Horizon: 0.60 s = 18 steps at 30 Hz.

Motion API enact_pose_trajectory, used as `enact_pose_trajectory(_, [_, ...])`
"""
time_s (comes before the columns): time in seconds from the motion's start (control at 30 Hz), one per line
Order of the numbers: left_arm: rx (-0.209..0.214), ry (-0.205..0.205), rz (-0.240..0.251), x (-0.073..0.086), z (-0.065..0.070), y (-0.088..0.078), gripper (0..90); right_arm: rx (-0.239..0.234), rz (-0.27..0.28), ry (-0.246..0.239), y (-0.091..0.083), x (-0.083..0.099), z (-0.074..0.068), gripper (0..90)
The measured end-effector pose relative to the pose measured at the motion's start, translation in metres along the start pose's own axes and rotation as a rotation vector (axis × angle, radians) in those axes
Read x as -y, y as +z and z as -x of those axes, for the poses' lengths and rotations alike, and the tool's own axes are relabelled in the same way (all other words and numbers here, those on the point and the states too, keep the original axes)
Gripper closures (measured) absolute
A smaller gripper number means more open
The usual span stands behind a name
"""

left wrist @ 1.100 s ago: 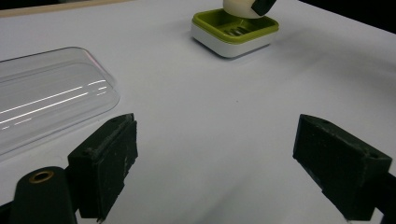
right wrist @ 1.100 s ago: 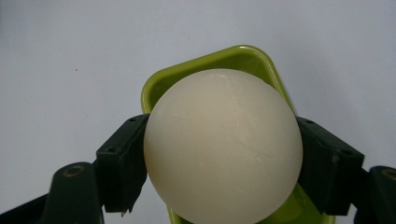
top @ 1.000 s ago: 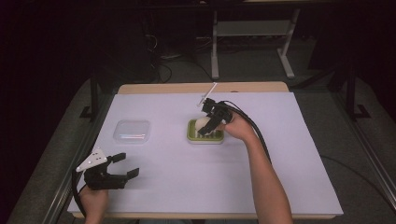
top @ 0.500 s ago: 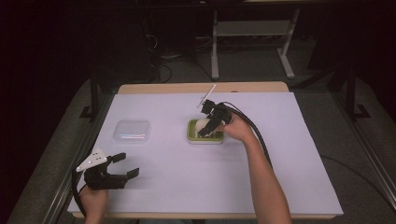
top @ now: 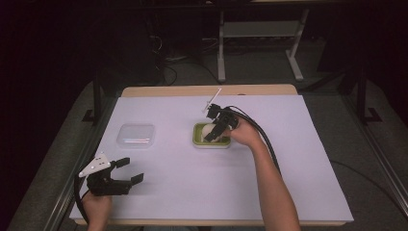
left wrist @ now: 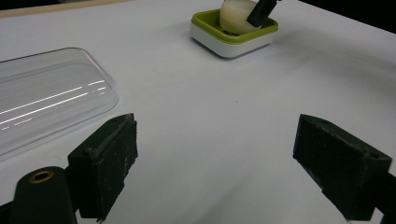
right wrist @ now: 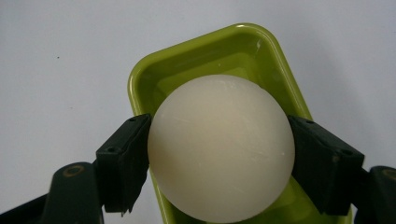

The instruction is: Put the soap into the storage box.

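- Right gripper view looks down on a cream ball [right wrist: 221,148] with a black pad pressed against each side, so the right gripper [right wrist: 219,154] is pinching the ball over the green tray [right wrist: 187,60].
- From the high view, that tray [top: 198,140] sits near the middle of the worktop [top: 192,192], a little toward its far edge; whether the ball rests on the tray floor or hangs just above it I cannot tell.
- Judging by the round, smooth surface, the grip should stay level across the ball's widest line, or it may squirt out.
- Any lift is best made straight up, clear of the tray's rim, without nudging the tray.
- Left gripper [top: 126,172] waits near the worktop's near left corner, jaws spread with nothing between them.
- A clear lid [left wrist: 42,100] lies just beyond it, well apart from the tray; the left gripper could steady things if needed.
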<state>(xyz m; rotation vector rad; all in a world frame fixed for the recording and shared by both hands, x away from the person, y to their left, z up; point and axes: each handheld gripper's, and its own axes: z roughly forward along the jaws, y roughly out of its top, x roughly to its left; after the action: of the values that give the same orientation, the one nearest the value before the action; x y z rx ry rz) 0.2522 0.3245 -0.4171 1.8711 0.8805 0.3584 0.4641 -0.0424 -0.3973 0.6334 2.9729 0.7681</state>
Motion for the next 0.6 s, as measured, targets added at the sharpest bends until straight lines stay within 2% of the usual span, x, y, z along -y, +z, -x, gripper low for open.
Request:
enact_pose_trajectory(0.07, [0.000, -0.001, 0.000, 0.000, 0.000, 0.000, 13.2, -0.001, 0.000, 0.000, 0.000, 0.000, 0.001, 24.0])
enact_pose_trajectory(0.13, [-0.001, -0.002, -0.001, 0.000, 0.000, 0.000, 13.2, 0.022, 0.057, -0.001, -0.005, 0.000, 0.001, 35.5])
enact_pose_trajectory(0.17, [-0.001, -0.002, -0.001, 0.000, 0.000, 0.000, 13.2, 0.022, 0.057, -0.001, -0.005, 0.000, 0.001, 35.5])
enact_pose_trajectory(0.2, [-0.001, -0.002, -0.001, 0.000, 0.000, 0.000, 13.2, -0.023, 0.143, 0.002, -0.017, 0.000, 0.003, 38.8])
enact_pose_trajectory(0.27, [-0.001, 0.003, -0.003, 0.000, 0.000, 0.000, 13.2, -0.012, 0.142, 0.003, -0.018, -0.001, 0.002, 36.4])
enact_pose_trajectory(0.3, [-0.001, 0.004, -0.003, 0.000, 0.000, 0.000, 13.2, 0.024, 0.115, -0.015, -0.020, -0.003, -0.001, 33.6])
enact_pose_trajectory(0.33, [0.001, 0.004, -0.001, 0.000, 0.000, 0.000, 13.2, 0.035, 0.098, -0.020, -0.020, -0.003, -0.003, 32.1])
enact_pose_trajectory(0.4, [0.002, -0.001, 0.000, 0.000, 0.001, 0.000, 13.2, 0.030, 0.077, -0.024, -0.020, -0.003, -0.004, 31.4])
enact_pose_trajectory(0.47, [0.001, -0.001, 0.000, -0.001, 0.002, 0.000, 13.2, 0.010, 0.071, 0.006, -0.019, 0.001, -0.002, 29.7])
enact_pose_trajectory(0.6, [0.000, 0.001, 0.000, 0.000, 0.000, 0.000, 13.2, 0.026, 0.078, 0.007, -0.019, 0.007, -0.001, 29.0])
